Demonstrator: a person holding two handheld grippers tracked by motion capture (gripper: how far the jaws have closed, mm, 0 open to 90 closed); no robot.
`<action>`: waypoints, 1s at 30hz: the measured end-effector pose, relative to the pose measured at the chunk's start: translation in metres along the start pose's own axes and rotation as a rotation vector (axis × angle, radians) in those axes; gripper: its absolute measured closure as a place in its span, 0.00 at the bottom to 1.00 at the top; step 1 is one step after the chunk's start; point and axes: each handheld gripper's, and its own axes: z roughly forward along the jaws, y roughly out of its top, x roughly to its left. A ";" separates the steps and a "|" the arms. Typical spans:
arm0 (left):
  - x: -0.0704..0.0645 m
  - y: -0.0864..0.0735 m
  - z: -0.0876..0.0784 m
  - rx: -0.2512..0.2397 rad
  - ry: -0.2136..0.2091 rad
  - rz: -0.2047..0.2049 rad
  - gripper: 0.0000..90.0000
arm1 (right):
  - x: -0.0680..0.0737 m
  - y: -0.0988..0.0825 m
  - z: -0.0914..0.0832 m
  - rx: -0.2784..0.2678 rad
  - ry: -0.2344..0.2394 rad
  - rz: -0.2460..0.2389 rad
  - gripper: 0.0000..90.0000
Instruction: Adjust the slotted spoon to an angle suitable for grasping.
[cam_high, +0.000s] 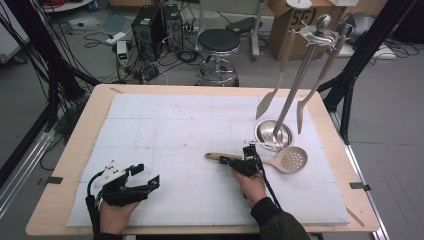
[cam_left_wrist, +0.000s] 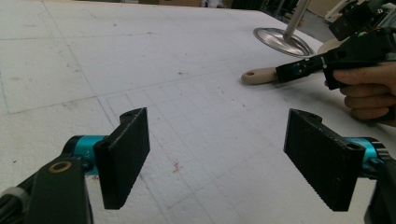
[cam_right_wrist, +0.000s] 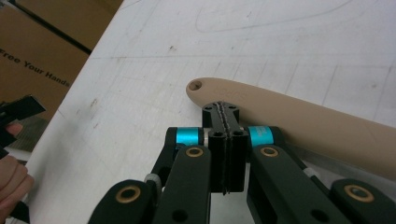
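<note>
— Where are you in the job?

— My right tool (cam_high: 223, 160) has its two black jaws pressed flat together with nothing between them, and their tips sit right at the handle of the beige plastic slotted spoon (cam_high: 285, 160), near the end with the hanging hole. The spoon lies flat on the white foam-covered tabletop (cam_high: 165, 125), its round perforated head just beside the steel dish base of the utensil stand (cam_high: 273, 134), where two other beige utensils hang. I judge I'm still at the approach, nudging or lining up on the handle, not yet gripping it.

— And the other hand?

— My left tool (cam_high: 145, 181) rests near the front edge, jaws wide apart, holding nothing.

— What's next?

— I'd say the right jaws must part first, straddle the handle, then close on it. It lies low, so the tips must come right down to the foam.
</note>
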 end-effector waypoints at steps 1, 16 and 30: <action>0.000 0.000 0.000 -0.001 0.000 0.000 0.26 | 0.000 0.001 0.000 0.000 -0.001 0.003 1.00; 0.002 0.000 -0.001 -0.003 0.001 -0.006 0.26 | -0.004 0.012 0.003 -0.010 -0.034 -0.002 1.00; 0.000 0.000 0.000 0.004 -0.002 -0.006 0.26 | -0.046 0.034 -0.069 -0.085 -0.197 0.020 1.00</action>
